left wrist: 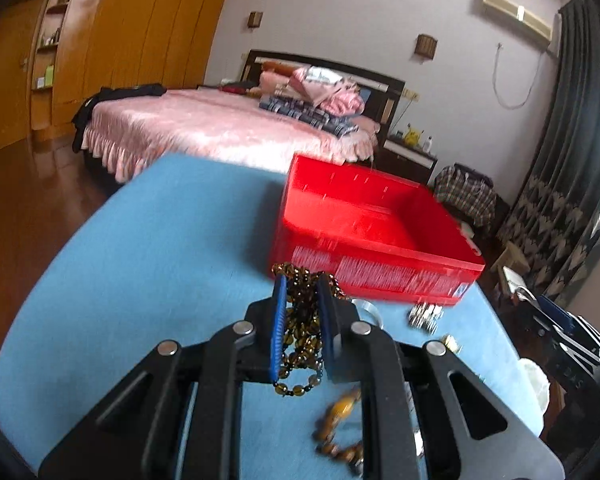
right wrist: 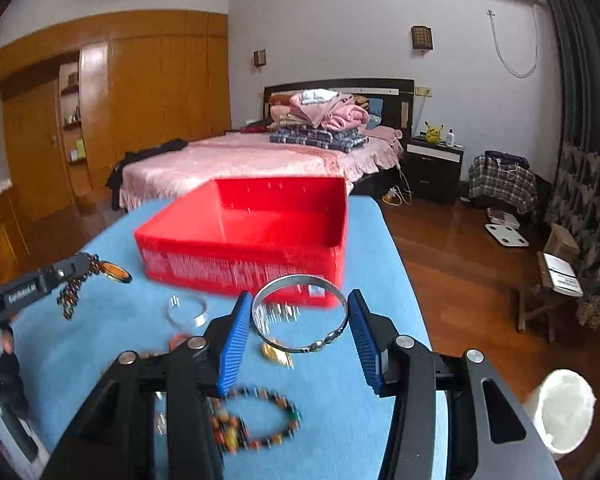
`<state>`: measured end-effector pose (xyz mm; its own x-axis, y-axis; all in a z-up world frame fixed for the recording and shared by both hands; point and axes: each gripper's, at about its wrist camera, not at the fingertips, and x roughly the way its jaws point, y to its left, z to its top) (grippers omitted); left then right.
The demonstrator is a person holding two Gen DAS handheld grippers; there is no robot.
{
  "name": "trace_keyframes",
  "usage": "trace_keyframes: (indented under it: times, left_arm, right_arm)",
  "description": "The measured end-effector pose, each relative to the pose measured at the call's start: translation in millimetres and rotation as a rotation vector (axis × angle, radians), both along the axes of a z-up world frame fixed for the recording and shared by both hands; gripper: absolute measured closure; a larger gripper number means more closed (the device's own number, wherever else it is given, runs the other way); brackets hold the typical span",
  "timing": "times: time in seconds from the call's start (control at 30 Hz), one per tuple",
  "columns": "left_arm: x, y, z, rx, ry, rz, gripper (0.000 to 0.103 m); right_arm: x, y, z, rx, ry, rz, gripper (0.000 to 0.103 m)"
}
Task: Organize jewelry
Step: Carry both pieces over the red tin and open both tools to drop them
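Note:
My left gripper (left wrist: 300, 284) is shut on a brown beaded necklace (left wrist: 300, 332) and holds it above the blue table, just in front of the red box (left wrist: 372, 240). From the right wrist view the left gripper (right wrist: 70, 268) shows at far left with the necklace (right wrist: 74, 290) hanging from it. My right gripper (right wrist: 300, 308) is shut on a silver bangle (right wrist: 300, 312), held across its width between the blue pads (right wrist: 232, 344), in front of the red box (right wrist: 244, 240). The box looks empty.
On the blue table (right wrist: 360, 400) lie a wide silver ring (right wrist: 188, 312), a gold piece (right wrist: 276, 354), a multicolour bead bracelet (right wrist: 256, 420) and an amber bead piece (left wrist: 340, 420). A silver item (left wrist: 424, 316) lies by the box. A bed (right wrist: 240, 160) stands behind.

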<state>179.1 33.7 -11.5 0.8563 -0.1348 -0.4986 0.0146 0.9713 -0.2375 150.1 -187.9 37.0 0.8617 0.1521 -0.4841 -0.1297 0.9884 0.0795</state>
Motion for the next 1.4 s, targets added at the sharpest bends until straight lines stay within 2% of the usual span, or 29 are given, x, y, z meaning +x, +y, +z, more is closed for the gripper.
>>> trace_keyframes:
  times: [0.2,0.33,0.63,0.73,0.83,0.93,1.0,1.2,1.4]
  left_arm:
    - [36,-15,30,0.002,-0.075,-0.022,0.089]
    - [66,-26,37,0.002,-0.084,-0.032,0.089]
    - [131,-40,14,0.018,0.013,-0.053,0.089]
    - [137,-37,10,0.011,0.04,-0.059,0.082]
    - [131,-33,12,0.019,0.027,-0.057,0.08]
    - [120,-26,15,0.027,0.021,-0.055,0.074]
    - [108,-21,18,0.031,0.016,-0.051,0.065]
    - [59,-12,21,0.056,-0.013,-0.036,0.053]
    - [0,-16,1,0.122,-0.033,-0.024,0.053]
  right_arm:
    - [49,-2,18,0.058,-0.004,-0.005,0.055]
    - [83,0,20,0.08,0.009,-0.009,0.055]
    - [135,18,0,0.044,0.084,0.006,0.054]
    - [140,23,-4,0.024,0.103,0.016,0.048]
    - [133,23,-3,0.013,0.089,0.017,0.046]
    - [127,20,0,0.023,0.081,0.013,0.046]
    - [115,17,5,0.026,0.067,0.013,0.042]
    - [67,9,9,0.043,0.027,-0.015,0.04]
    - [2,6,-10,0.028,-0.002,-0.052,0.04]
